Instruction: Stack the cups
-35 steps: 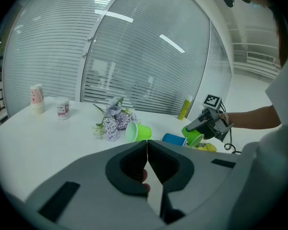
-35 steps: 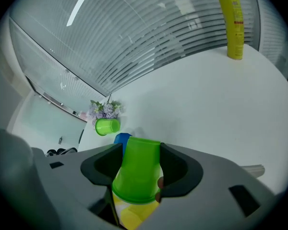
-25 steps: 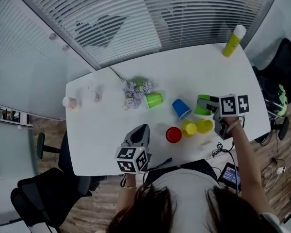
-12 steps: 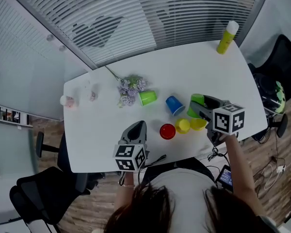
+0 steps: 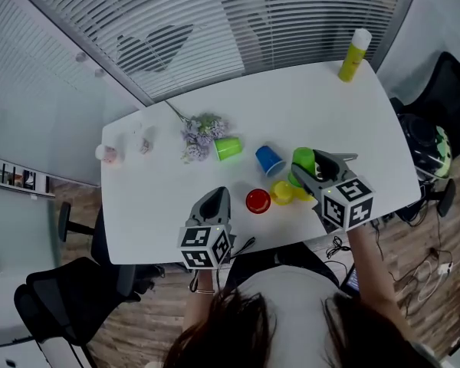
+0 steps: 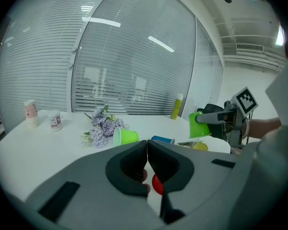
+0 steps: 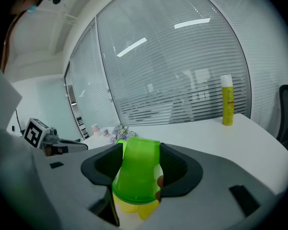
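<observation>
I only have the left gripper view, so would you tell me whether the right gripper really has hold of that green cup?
Observer: Yes. The right gripper view shows the green cup clamped between the right gripper's fingers, with its wide rim lowest.
Operator: What is beneath it?
Observer: Yellow cups show just below its rim there. I cannot tell whether they touch.
Operator: And the red cup behind my fingers?
Observer: In the head view, the red cup sits beside the yellow cups, to the right of the left gripper's tip and clear of it.
</observation>
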Demonstrator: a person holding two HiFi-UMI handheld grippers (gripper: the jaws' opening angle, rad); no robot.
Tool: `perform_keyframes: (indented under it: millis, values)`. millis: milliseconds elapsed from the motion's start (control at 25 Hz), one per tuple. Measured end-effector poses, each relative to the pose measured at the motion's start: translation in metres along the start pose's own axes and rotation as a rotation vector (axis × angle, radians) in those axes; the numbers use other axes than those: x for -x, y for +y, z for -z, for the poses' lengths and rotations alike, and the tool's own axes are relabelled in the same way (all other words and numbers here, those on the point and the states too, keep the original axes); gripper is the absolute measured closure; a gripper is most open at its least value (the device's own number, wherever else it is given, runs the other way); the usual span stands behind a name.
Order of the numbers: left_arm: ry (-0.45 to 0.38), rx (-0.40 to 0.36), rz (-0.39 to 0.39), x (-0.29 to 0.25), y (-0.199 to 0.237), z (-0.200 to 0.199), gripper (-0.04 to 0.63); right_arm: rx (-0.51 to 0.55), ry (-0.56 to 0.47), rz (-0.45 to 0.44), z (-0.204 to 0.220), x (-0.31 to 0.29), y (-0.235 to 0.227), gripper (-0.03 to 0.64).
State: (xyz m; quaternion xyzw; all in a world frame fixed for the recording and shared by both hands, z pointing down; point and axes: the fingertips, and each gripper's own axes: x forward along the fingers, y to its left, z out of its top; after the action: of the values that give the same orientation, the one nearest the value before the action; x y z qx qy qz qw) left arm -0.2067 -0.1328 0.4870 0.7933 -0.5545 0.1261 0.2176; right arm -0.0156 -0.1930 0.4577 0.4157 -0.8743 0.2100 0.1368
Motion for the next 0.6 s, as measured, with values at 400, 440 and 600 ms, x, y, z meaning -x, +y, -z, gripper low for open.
perform_keyframes:
  millis: [400, 440, 600]
  values:
    - [-0.003, -0.011, -0.004, 0.003, -0.022, 0.003, 0.574, 0.122, -0.091, 0.001, 0.009, 0.007, 0.011, 0.353]
    - [-0.003, -0.012, -0.007, 0.004, -0.023, 0.004, 0.574, 0.131, -0.096, -0.002, 0.01, 0.007, 0.013, 0.353]
    - [-0.012, -0.01, -0.018, 0.006, -0.029, 0.003, 0.574, 0.163, -0.125, -0.011, 0.011, 0.008, 0.017, 0.353]
